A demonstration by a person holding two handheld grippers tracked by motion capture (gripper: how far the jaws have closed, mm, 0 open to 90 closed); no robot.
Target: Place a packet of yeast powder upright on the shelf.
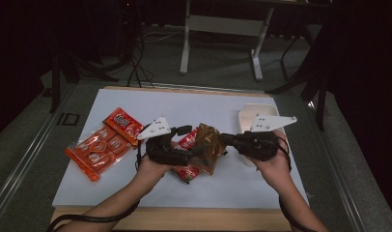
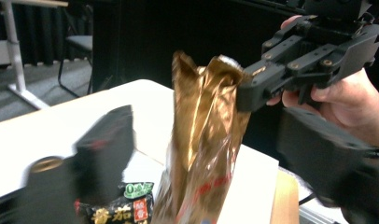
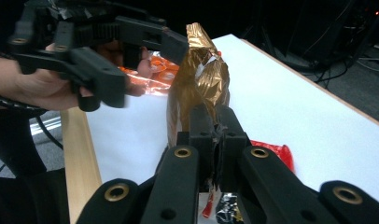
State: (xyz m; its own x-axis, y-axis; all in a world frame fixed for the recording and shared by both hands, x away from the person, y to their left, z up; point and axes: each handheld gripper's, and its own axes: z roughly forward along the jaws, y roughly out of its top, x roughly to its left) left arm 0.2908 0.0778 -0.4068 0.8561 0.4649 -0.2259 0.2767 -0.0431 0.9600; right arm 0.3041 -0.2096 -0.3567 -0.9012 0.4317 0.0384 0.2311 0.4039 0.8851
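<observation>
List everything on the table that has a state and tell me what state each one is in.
gold bag: lifted, crumpled, clamped at one edge.
right gripper: shut on the gold bag.
left gripper: jaws open, standing either side of the gold bag.
red packet: lying flat under the gold bag.
orange packs: lying flat, untouched.
white tray: resting on the table, contents hidden.

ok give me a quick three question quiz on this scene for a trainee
1. True or false: the right gripper is clamped on the gold bag.
2. Which gripper has its jaws apart? A) left gripper B) right gripper
3. Fill in: the white tub sits on the table behind the ____ hand.

Key: 1 true; 2 A; 3 right
</observation>
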